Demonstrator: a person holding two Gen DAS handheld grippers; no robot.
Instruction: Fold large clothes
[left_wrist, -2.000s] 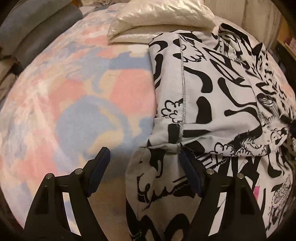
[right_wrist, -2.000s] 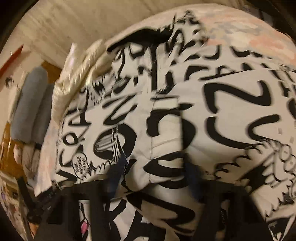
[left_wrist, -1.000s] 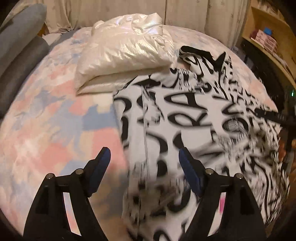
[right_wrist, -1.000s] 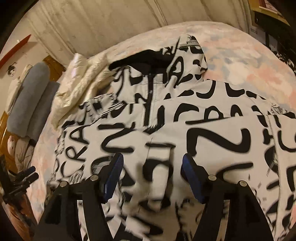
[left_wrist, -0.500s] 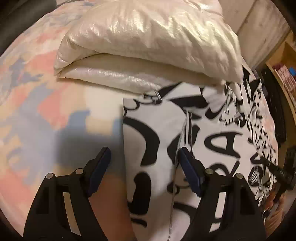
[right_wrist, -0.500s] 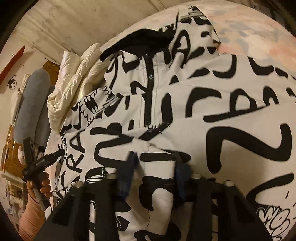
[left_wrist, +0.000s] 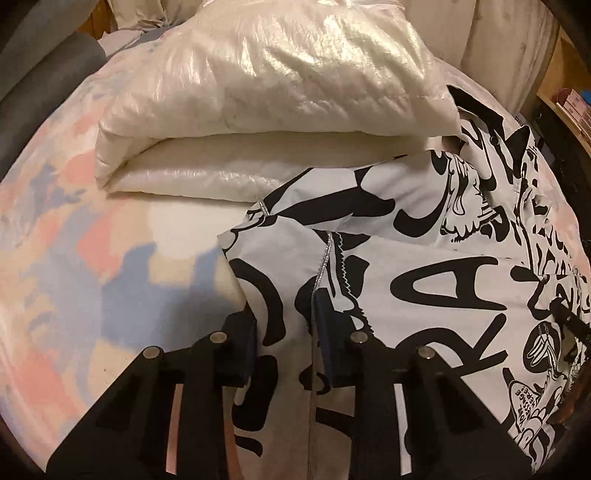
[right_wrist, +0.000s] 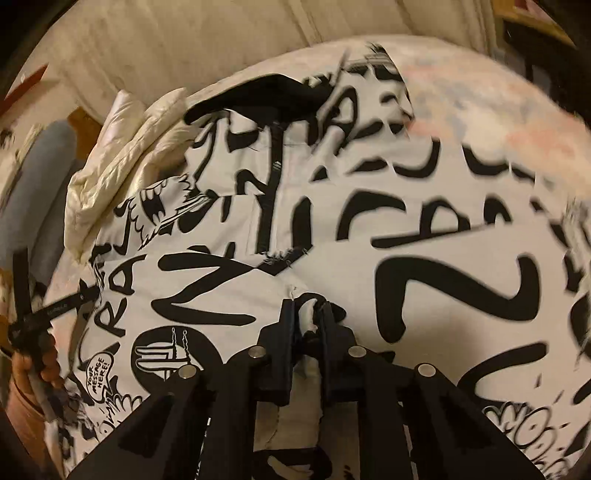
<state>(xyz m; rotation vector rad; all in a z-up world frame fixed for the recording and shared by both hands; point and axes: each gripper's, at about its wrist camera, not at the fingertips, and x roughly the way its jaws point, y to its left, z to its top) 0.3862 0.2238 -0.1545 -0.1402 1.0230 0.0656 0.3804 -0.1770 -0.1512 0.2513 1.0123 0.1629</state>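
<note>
Jacket (right_wrist: 424, 229) fold pinched in right hand-held gripper (right_wrist: 306, 314).

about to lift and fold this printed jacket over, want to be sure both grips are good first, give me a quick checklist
1. Right hand-held gripper shut on a pinch of the printed jacket: ok, its jaws have just been closing and white fabric bunches between the pads.
2. Left hand-held gripper gripping the jacket edge: cannot tell, the jaws have just been closing with fabric and the silver seam between them, but pad contact is unclear.
3. Jacket clear of the cream puffer jacket: not ok, the puffer overlaps the printed jacket's far corner.
4. Bedspread space to the left of the jacket: ok.
5. Zipper lying straight: ok.
</note>
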